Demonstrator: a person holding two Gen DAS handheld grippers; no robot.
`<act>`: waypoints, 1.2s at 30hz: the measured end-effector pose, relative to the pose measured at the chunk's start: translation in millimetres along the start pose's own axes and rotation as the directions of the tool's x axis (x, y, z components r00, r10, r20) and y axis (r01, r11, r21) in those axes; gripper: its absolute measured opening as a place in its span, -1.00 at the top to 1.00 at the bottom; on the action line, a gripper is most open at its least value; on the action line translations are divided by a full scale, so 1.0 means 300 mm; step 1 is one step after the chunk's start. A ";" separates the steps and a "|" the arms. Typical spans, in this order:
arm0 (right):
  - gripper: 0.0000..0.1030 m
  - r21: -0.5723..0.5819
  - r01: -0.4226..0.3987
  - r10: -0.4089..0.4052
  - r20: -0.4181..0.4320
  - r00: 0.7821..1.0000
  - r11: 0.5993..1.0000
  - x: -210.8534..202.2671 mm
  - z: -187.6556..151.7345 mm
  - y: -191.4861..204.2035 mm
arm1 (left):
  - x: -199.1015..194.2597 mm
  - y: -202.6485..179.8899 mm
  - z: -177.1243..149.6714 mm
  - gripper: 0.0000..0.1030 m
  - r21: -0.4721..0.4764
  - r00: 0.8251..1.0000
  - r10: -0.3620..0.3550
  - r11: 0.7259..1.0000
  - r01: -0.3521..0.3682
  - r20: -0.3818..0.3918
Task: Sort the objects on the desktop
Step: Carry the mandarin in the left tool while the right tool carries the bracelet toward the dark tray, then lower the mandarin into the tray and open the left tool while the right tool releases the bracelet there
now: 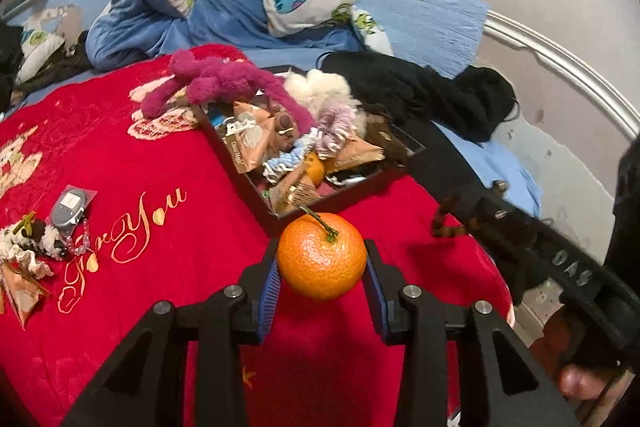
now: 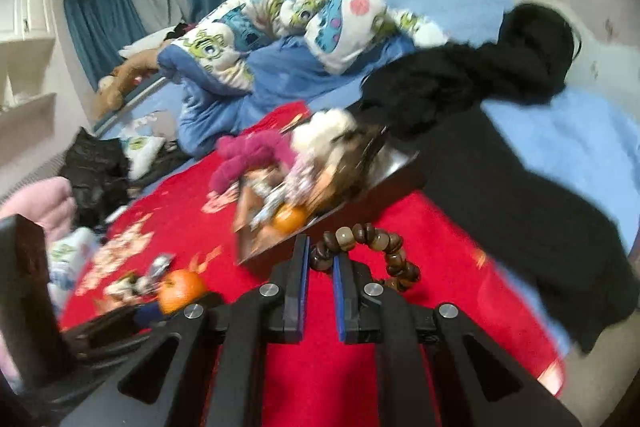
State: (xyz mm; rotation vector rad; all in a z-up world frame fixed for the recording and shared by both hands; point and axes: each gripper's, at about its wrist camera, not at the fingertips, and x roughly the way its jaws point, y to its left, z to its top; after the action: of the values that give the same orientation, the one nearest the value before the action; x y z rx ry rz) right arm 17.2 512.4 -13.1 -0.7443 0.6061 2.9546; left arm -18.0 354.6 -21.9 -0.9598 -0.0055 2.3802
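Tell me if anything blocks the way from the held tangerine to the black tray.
Nothing visible does. The left tongs hold the tangerine just short of the black tray's near corner, with only red blanket between. The tray itself is already piled full.

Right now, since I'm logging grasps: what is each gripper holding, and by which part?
The left gripper clamps a tangerine by its two sides, stem up. The right gripper pinches a brown bead bracelet at one end of its loop.

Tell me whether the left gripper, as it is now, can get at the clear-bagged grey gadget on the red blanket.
Probably not yet. The left gripper is shut on a round orange tangerine, so its fingers are full. The clear-bagged grey gadget lies uncovered on the red blanket, off to the left.
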 end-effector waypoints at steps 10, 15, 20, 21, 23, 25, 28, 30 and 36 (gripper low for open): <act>0.78 0.107 -0.073 0.070 0.030 0.997 0.992 0.052 0.078 -0.077 | 0.092 0.032 0.128 0.23 -0.028 1.000 0.015 0.999 -0.015 -0.016; 0.78 0.091 -0.106 0.102 0.039 0.994 0.990 0.083 0.141 -0.040 | 0.115 0.044 0.233 0.23 -0.021 1.000 0.022 1.000 -0.022 -0.001; 0.78 0.075 -0.152 0.150 0.031 0.988 0.986 0.170 0.261 0.018 | 0.151 0.076 0.362 0.23 -0.027 0.999 0.033 0.999 -0.033 0.007; 0.78 0.069 -0.160 0.158 0.025 0.987 0.985 0.193 0.289 0.034 | 0.161 0.083 0.385 0.23 -0.029 0.999 0.044 0.999 -0.043 0.004; 0.78 0.058 -0.169 0.169 0.010 0.986 0.984 0.241 0.339 0.061 | 0.181 0.091 0.435 0.23 -0.024 0.998 0.061 0.998 -0.061 0.015; 0.78 0.032 -0.174 0.174 -0.008 0.985 0.984 0.297 0.387 0.094 | 0.197 0.092 0.477 0.23 0.001 0.998 0.066 0.998 -0.066 0.024; 0.78 0.012 -0.187 0.187 -0.015 0.982 0.982 0.359 0.435 0.120 | 0.232 0.107 0.530 0.23 0.037 0.993 0.112 0.993 -0.114 0.043; 0.78 0.017 -0.208 0.209 -0.025 0.978 0.978 0.403 0.447 0.128 | 0.257 0.128 0.549 0.23 0.034 0.993 0.112 0.993 -0.113 0.040; 0.78 -0.032 -0.303 0.301 -0.059 0.952 0.952 0.514 0.445 0.155 | 0.328 0.178 0.576 0.23 0.085 0.990 0.122 0.988 -0.128 0.065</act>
State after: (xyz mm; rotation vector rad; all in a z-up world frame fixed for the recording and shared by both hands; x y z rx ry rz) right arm -185.1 510.8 40.7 -0.8022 0.7263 3.2432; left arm -212.6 394.3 32.7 -0.8697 0.1405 2.5004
